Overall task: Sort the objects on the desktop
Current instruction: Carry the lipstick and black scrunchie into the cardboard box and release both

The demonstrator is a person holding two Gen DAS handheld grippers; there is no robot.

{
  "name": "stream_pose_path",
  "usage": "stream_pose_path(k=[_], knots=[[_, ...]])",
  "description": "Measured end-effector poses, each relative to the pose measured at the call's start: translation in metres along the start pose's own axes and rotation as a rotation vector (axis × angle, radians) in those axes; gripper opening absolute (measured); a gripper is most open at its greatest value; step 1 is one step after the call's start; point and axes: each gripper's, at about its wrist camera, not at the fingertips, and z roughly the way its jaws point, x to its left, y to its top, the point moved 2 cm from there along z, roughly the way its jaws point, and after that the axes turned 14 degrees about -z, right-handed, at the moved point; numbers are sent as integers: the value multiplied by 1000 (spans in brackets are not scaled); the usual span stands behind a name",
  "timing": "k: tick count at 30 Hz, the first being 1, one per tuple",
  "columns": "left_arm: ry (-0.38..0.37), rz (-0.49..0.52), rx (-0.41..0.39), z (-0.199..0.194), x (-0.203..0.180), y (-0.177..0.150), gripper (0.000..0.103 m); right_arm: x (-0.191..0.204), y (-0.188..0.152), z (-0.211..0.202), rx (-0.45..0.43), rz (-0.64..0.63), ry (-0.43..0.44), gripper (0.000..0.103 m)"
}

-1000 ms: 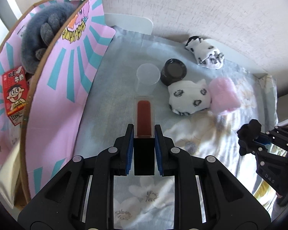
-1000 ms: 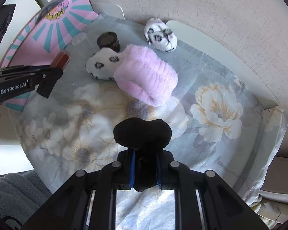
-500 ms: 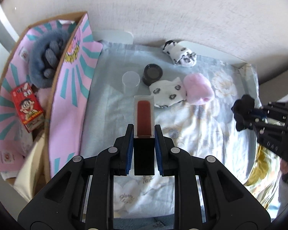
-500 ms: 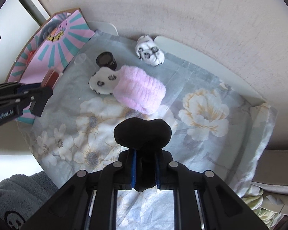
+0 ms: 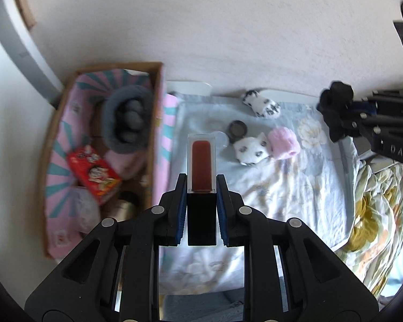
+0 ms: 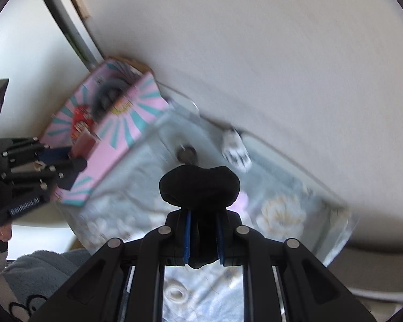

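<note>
My left gripper (image 5: 201,187) is shut on a lip gloss tube (image 5: 201,166) with a clear red top and black cap, held high above the floral cloth (image 5: 255,201). My right gripper (image 6: 202,214) is shut on a black fabric piece (image 6: 198,185), also raised; it shows in the left wrist view (image 5: 335,112) at upper right. The pink and teal cardboard box (image 5: 158,123) stands at the left. On the cloth lie a black jar (image 5: 237,128), a clear cup (image 5: 220,136), two black-spotted white socks (image 5: 249,147) (image 5: 260,104) and a pink fluffy band (image 5: 283,145).
The box holds a grey plush item (image 5: 126,118), a red snack packet (image 5: 94,171) and other things. A white wall (image 5: 201,40) stands behind the table. Yellow floral bedding (image 5: 376,214) lies at the right. The right wrist view is blurred.
Both grippers have risen well above the cloth with their objects. The left view now looks into the box; the right gripper has swung toward the box side.
</note>
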Motion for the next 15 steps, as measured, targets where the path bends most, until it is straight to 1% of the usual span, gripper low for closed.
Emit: stream_pose_path(k=[4, 7, 11, 15], knots=[[12, -24, -18, -11, 26, 5, 18, 24, 43, -3, -31, -50, 29, 14], [22, -51, -25, -16, 47, 7, 18, 42, 69, 0, -42, -83, 51, 14], [34, -94, -13, -12, 80, 7, 18, 75, 107, 12, -42, -139, 84, 14], [50, -119, 2, -5, 104, 4, 18, 105, 137, 33, -21, -177, 134, 14]])
